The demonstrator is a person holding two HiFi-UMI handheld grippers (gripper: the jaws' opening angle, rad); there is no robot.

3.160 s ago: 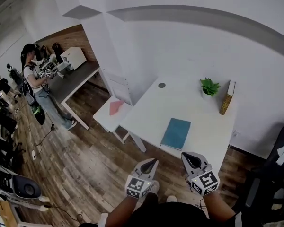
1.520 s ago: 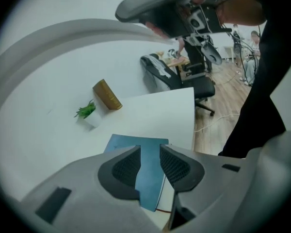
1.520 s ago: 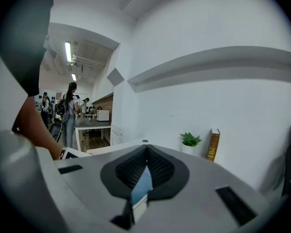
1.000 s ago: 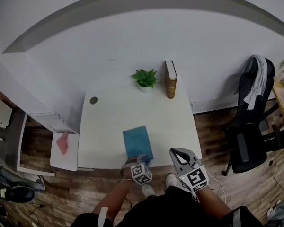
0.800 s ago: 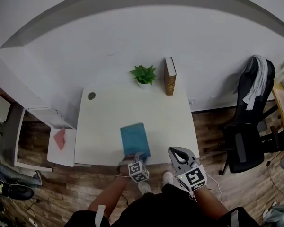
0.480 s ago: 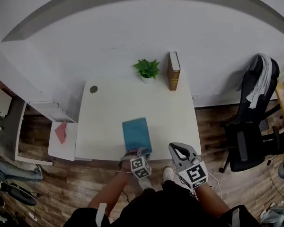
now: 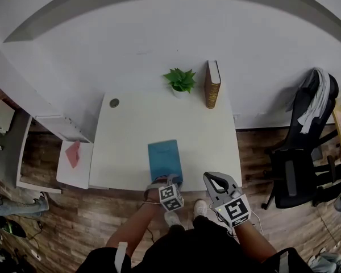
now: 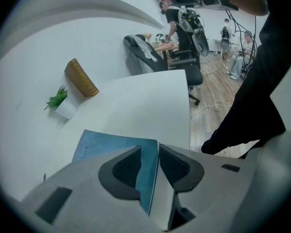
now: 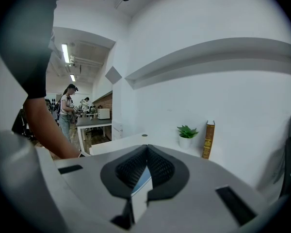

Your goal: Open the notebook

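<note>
A blue notebook (image 7: 163, 159) lies closed on the white desk (image 7: 131, 141), near its front edge. My left gripper (image 7: 169, 180) points steeply down at the notebook's near edge. In the left gripper view the blue cover (image 8: 111, 147) runs into the narrow gap of the left gripper (image 8: 158, 143). The jaws are closing, and the pads pinch the cover's edge. A white strip shows beside the cover between the jaws. My right gripper (image 7: 213, 178) hovers off the desk's front edge, to the right of the notebook. In its own view the right gripper (image 9: 146, 147) is shut and holds nothing.
A small potted plant (image 7: 181, 79) and an upright brown book (image 7: 212, 84) stand at the desk's back by the wall. A black office chair (image 7: 295, 169) stands to the right. A low white side table (image 7: 74, 164) with a red item sits to the left.
Since three seconds ago I have come square to the desk and my left gripper has dropped onto the notebook's near edge. Over the last second both grippers have hardly moved.
</note>
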